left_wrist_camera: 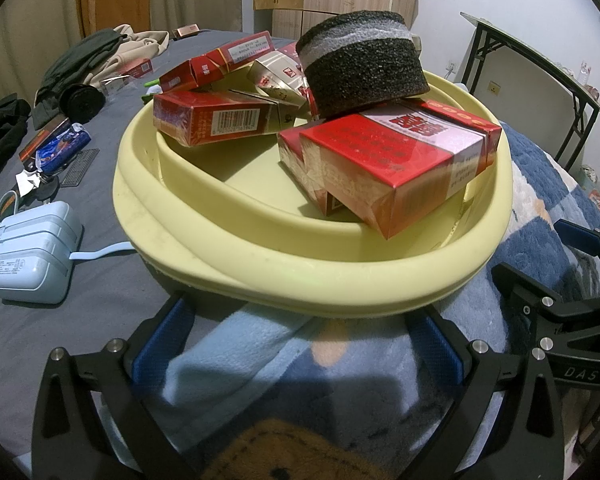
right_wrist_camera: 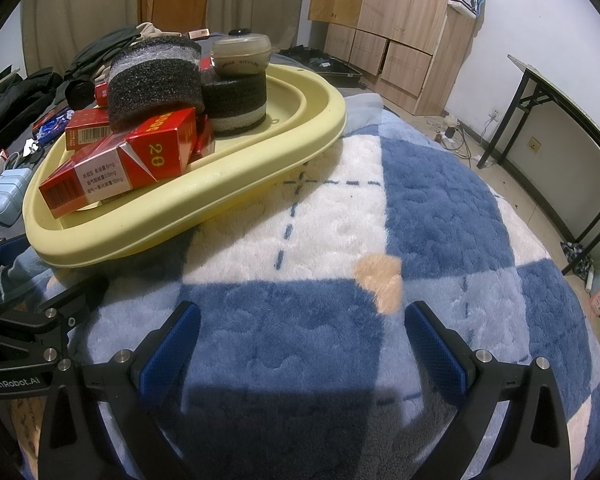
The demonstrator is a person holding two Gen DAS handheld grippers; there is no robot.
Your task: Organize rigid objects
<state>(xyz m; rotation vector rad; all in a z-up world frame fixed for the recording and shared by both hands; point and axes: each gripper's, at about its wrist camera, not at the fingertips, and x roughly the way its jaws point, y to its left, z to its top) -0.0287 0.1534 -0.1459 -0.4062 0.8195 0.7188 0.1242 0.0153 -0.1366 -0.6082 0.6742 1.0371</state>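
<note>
Left wrist view: left gripper (left_wrist_camera: 300,344) spread wide, gripping nothing, blue-padded fingers (left_wrist_camera: 162,344) low over a blue and white plush blanket (left_wrist_camera: 548,176), tips just short of the near rim of a pale yellow basin (left_wrist_camera: 260,264). Inside the basin, several red cigarette packs: one large pack (left_wrist_camera: 396,168) tilted against the near right rim, another (left_wrist_camera: 212,118) lying on the left inner ledge, more piled behind. On top of the packs, a round black foam block (left_wrist_camera: 364,68) with a grey band. Left of the basin, on a grey sheet, a light blue power adapter (left_wrist_camera: 32,256) with cable, small snack wrappers, keys and heaped clothes. Right gripper (left_wrist_camera: 580,280) at the right edge. Right wrist view: right gripper (right_wrist_camera: 302,340) likewise spread apart and empty, hovering above the checked blanket, well clear of the basin (right_wrist_camera: 228,200), which sits up and to the left. In the basin, the red pack (right_wrist_camera: 120,168) marked 20, the black foam block (right_wrist_camera: 156,80), a second foam block (right_wrist_camera: 236,100) bearing a small lidded round container (right_wrist_camera: 240,54). Beyond, wooden cabinets (right_wrist_camera: 392,12) and a folding table (right_wrist_camera: 572,120).
</note>
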